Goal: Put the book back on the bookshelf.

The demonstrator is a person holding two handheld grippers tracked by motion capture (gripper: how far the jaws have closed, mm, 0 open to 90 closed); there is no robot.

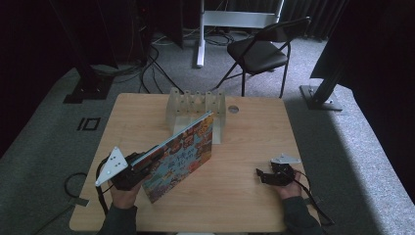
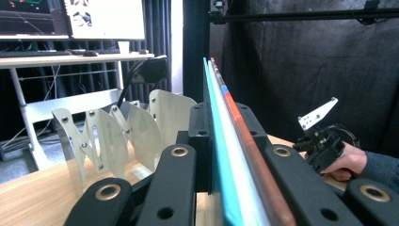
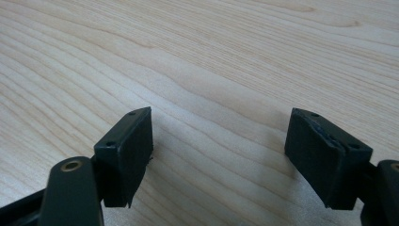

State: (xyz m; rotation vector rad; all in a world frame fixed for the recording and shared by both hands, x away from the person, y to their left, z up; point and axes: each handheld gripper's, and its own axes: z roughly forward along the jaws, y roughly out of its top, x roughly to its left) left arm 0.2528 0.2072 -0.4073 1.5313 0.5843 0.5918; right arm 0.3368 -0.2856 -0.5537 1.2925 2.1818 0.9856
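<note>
A thin picture book (image 1: 183, 156) with a busy, colourful cover is held tilted above the wooden table (image 1: 244, 196). My left gripper (image 1: 147, 159) is shut on its lower left edge. In the left gripper view the book (image 2: 219, 155) stands edge-on between the jaws of that gripper (image 2: 222, 117). A pale metal slotted rack (image 1: 195, 105) stands at the table's far middle, just behind the book's far corner; it also appears as the rack (image 2: 117, 132) to the left of the jaws. My right gripper (image 1: 262, 175) rests low on the table at the right, open and holding nothing (image 3: 219, 146).
A small round disc (image 1: 233, 109) lies next to the rack. Beyond the table stand a black folding chair (image 1: 259, 49), a white desk leg (image 1: 199, 34) and floor cables (image 1: 151, 68). A desk with monitors (image 2: 103, 19) shows behind the rack.
</note>
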